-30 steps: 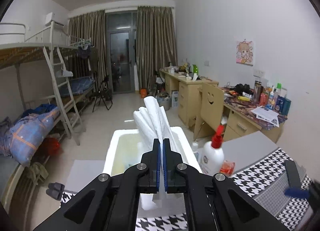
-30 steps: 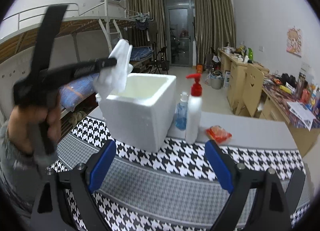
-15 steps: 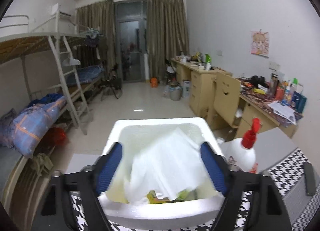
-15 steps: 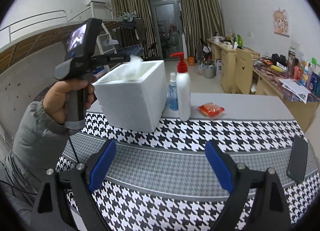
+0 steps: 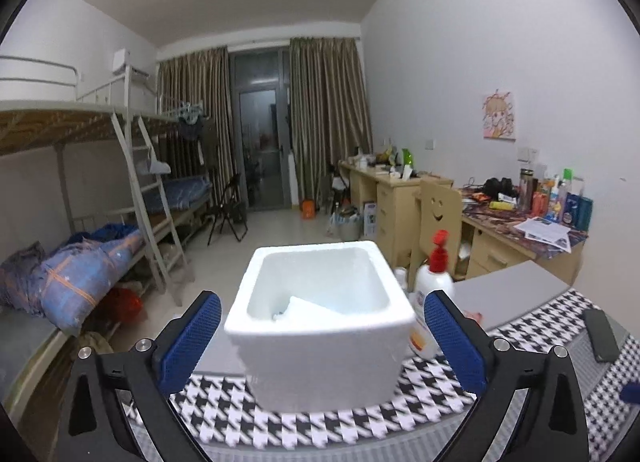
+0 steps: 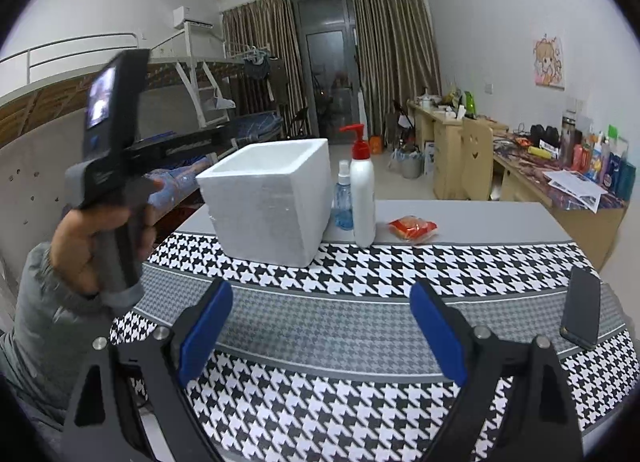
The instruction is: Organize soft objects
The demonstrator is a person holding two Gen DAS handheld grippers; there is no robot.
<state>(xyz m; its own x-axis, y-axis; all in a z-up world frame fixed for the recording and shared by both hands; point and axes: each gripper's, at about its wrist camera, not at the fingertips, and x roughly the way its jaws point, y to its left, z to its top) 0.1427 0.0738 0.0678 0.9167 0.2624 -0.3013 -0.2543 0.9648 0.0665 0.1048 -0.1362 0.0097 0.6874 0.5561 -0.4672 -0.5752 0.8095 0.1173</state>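
Observation:
A white foam box (image 5: 320,350) stands on the houndstooth tablecloth (image 6: 360,274). Inside it lies a white cloth (image 5: 316,308), partly hidden by the near wall. My left gripper (image 5: 321,298) hangs just short of the box; its jaws are opening wide, and nothing is between the blue pads (image 5: 192,338). In the right wrist view the same box (image 6: 272,209) sits left of centre, and a person's hand (image 6: 100,229) holds the left gripper beside it. My right gripper (image 6: 321,290) is open over the tablecloth with nothing in it.
A white pump bottle with a red top (image 6: 362,197) and a small blue spray bottle (image 6: 344,201) stand right of the box. An orange-red packet (image 6: 412,227) lies behind them. A dark phone (image 6: 582,312) rests at the right table edge.
My left gripper let go of the white cloth, which dropped into the foam box. It then opened wide and drew back from the box. The right gripper shifted a little.

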